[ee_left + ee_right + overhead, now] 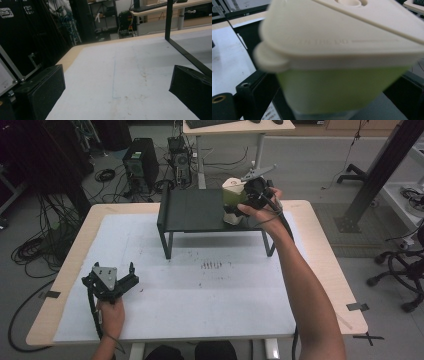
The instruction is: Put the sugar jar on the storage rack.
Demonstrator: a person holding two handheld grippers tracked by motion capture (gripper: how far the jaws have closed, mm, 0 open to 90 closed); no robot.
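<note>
High view, upper middle: right gripper, jaws spread wide around green plastic container with cream lid, seems to be setting it on black metal shelf.

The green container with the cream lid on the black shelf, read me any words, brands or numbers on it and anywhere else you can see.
Raised lettering on the cream lid of the green container: too blurred to read.
No other text legible in these views.

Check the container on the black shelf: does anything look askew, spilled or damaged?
Nothing stands out. The green container with its cream lid stands upright on the black shelf, lid seated, no spill visible. Faint stains mark the white table cover.
</note>
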